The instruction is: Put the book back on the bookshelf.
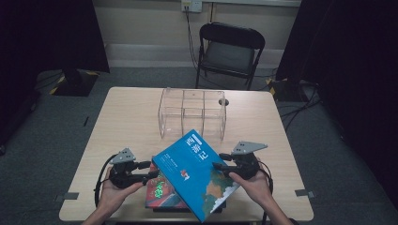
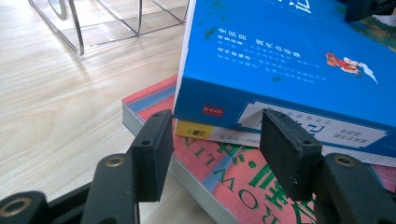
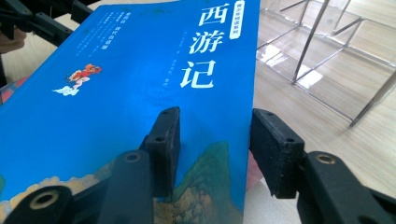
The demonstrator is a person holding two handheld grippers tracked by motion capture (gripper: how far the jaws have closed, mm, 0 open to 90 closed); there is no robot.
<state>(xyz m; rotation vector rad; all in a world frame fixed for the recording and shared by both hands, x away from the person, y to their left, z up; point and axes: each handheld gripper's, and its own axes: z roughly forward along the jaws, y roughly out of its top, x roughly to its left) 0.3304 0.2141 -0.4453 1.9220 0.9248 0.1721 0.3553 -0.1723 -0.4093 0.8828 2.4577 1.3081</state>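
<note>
Dim room w/ dark drapes, a folding chair (image 1: 230, 49) behind a pale wood table (image 1: 126, 117). On it: a clear acrylic rack (image 1: 192, 115) w/ dividers at mid-table, and near the front edge a small stack of books.

Blue book (image 1: 199, 173) is the one in hand. It's tilted, lifted off a red book (image 1: 159, 190) that lies flat under it; a yellow-edged one sits between them at the spine end, per the left gripper view.

Left gripper (image 1: 152, 171) is at the blue book's spine corner. Jaws stand parted on either side of that corner (image 2: 215, 109); can't tell if the pads actually press it. Right gripper (image 1: 218, 166) has one jaw over the cover and one past the book's edge (image 3: 212, 154), with a gap on view, so it looks released, not clamped.

Judgement: step is getting a firm hold to raise the book and stand it in a rack slot. To do it well: seat the right jaws deeper over the edge before clenching, keep left as a steady support, lift both ends evenly so the stack below isn't dragged, then turn spine-down and line up w/ a slot.
</note>
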